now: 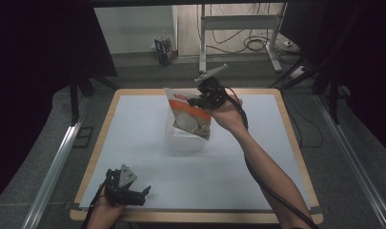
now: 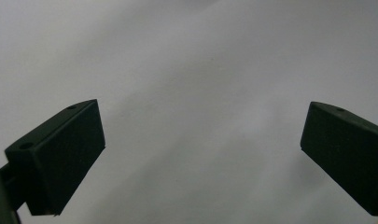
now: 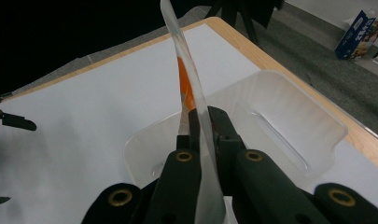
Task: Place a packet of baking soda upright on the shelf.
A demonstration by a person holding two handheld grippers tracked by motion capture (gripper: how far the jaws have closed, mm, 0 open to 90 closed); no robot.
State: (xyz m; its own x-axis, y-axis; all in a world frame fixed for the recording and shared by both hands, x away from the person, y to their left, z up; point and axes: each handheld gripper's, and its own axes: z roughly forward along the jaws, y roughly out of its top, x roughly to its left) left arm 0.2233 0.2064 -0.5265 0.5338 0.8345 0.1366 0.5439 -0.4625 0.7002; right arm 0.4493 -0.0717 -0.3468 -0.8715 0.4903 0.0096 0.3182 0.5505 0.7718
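A snack bag [image 1: 190, 114], white with an orange band and a pale round picture, hangs in the air over a clear plastic tub [image 1: 183, 140] in the middle of the table. My right gripper [image 1: 198, 101] is shut on the bag's right edge. In the right gripper view the bag [image 3: 186, 79] stands edge-on between the closed jaws, and the clear plastic tub [image 3: 289, 135] lies just below. My left gripper [image 1: 143, 192] rests near the table's front left edge, open. Its two black fingers [image 2: 60, 158] stand wide apart over bare white surface.
The white table top [image 1: 133, 133] has a wooden border. Beyond the far edge are a metal desk frame [image 1: 238, 28] with cables and a small blue box [image 1: 163, 50] on the floor. Metal rails run along both sides of the table.
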